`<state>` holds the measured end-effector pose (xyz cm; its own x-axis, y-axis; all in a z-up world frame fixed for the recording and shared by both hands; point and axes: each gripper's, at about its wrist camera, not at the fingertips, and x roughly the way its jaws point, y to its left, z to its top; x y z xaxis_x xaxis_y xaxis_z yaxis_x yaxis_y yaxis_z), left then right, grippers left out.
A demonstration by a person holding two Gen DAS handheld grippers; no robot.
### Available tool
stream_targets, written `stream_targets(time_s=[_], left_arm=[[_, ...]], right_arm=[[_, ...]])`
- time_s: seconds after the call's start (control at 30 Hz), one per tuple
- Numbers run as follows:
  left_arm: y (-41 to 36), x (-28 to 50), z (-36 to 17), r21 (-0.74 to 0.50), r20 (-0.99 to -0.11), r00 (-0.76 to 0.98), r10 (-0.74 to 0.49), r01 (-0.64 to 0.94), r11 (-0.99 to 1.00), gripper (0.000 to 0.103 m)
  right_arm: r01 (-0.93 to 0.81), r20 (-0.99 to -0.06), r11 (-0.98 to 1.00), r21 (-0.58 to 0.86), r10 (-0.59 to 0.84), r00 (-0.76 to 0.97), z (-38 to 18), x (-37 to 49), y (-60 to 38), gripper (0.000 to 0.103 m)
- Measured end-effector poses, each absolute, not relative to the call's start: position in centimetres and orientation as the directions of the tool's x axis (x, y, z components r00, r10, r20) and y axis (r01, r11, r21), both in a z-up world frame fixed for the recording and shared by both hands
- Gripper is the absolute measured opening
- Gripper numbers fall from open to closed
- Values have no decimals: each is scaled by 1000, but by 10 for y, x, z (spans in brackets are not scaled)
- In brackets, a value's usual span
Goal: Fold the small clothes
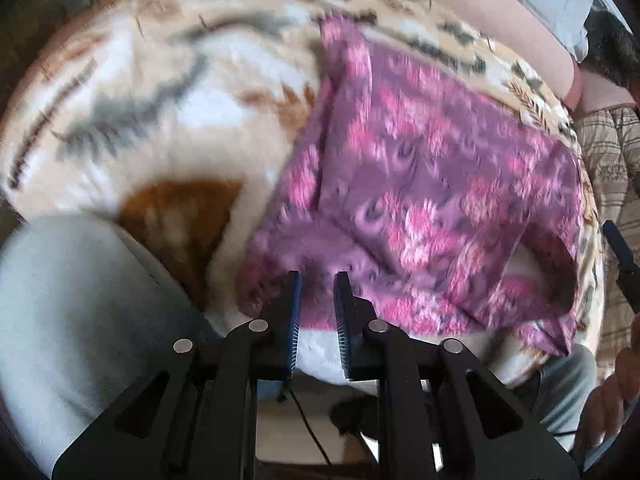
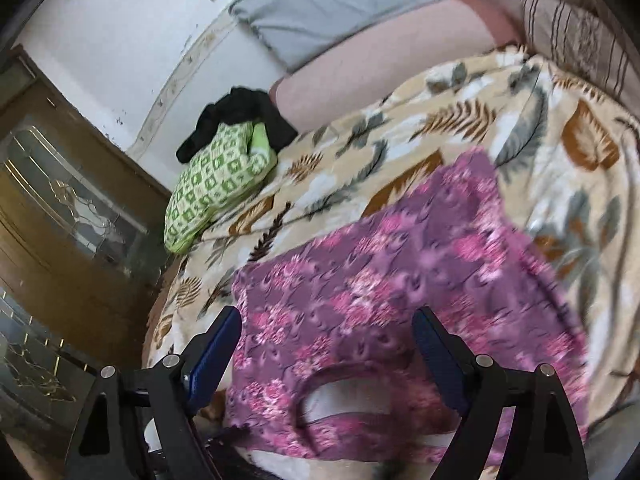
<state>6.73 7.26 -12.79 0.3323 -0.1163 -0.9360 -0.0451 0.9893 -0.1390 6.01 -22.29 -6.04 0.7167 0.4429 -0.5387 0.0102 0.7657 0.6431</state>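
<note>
A small purple garment with pink flowers (image 1: 432,184) lies spread on a leaf-patterned blanket (image 1: 160,92). In the left wrist view my left gripper (image 1: 317,280) hovers at the garment's near edge, jaws a little apart and empty. In the right wrist view the same garment (image 2: 380,300) lies with its neck opening (image 2: 352,396) toward me. My right gripper (image 2: 326,320) is wide open over the garment's near part, one finger on each side of it, holding nothing.
A green-and-white patterned cloth (image 2: 212,184) with a black garment (image 2: 240,116) on it lies at the blanket's far left corner. Grey pillow (image 2: 340,4), pink bolster (image 2: 380,60) and striped cushion (image 2: 572,28) lie behind. A wooden glass-door cabinet (image 2: 68,208) stands left. My knee (image 1: 68,312) is near.
</note>
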Motion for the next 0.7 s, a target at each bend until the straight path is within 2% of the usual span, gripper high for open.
stream_targets(time_s=[0.03,0.07,0.1,0.3,0.5,0.7], left_arm=[[71,65,-121,-108,-929,358,-90,-33,994,46],[71,62,-119,-99,-923,376,-80,-33,995,66],[72,59,-117,-95,-914,400,-72,-38,995,70],[72,68,-134,-125,-937,337,-95,-68,990,70],[60,75,-135,-139,-933,340,-114,-49,989,70],[55,83,-131,-160,-925,354,-140,-29,987,70]], right_arm=[[-2,-544,775,632,445,711,-61,62,-220,86],[-27,-561,797,603,448,696,-60,69,-215,86],[-43,-576,810,585,451,682,-60,75,-213,86],[-27,-554,761,648,496,668,-78,75,-230,86],[39,-597,767,640,464,654,-107,53,-251,86],[73,-600,778,624,418,682,-99,40,-264,86]])
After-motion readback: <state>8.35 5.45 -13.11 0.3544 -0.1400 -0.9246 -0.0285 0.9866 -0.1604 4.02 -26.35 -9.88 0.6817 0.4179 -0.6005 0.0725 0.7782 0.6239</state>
